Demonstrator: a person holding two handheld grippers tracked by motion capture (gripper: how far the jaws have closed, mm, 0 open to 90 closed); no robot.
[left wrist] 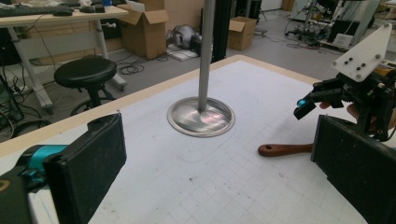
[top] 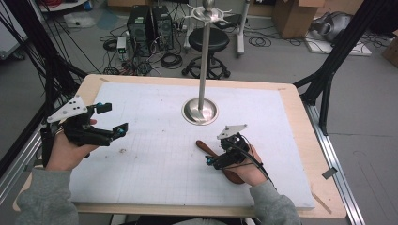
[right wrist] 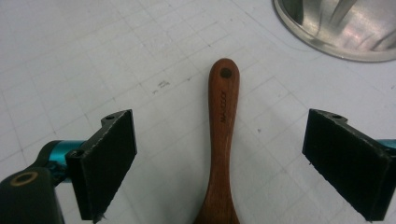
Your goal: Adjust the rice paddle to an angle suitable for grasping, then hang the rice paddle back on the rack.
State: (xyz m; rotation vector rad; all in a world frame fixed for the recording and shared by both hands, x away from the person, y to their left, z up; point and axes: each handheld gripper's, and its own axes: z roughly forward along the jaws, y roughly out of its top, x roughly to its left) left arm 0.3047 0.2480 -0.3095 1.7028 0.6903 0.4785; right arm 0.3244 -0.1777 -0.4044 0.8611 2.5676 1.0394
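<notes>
A white gridded mat (top: 155, 154) covers a light wooden table (top: 300, 140) and bears small dark smudges at its lower left. On the mat, right of centre in the high view, a wooden spoon (top: 205, 147) lies flat, its handle pointing up-left toward the round steel base of a metal stand (top: 200, 111) whose pole rises to the top centre of the frame. The right gripper (top: 210, 162) hovers over the spoon at lower centre-right; in the right gripper view its jaws stand spread wide, one on each side of the handle, with neither pad touching it. The left gripper (top: 114, 119) is held at the left edge of the mat, jaws also spread with only mat between them. Beyond the table, a grey floor holds a black stool (top: 208, 40), computer towers (top: 150, 28), tangled cables and cardboard boxes (top: 295, 16).
</notes>
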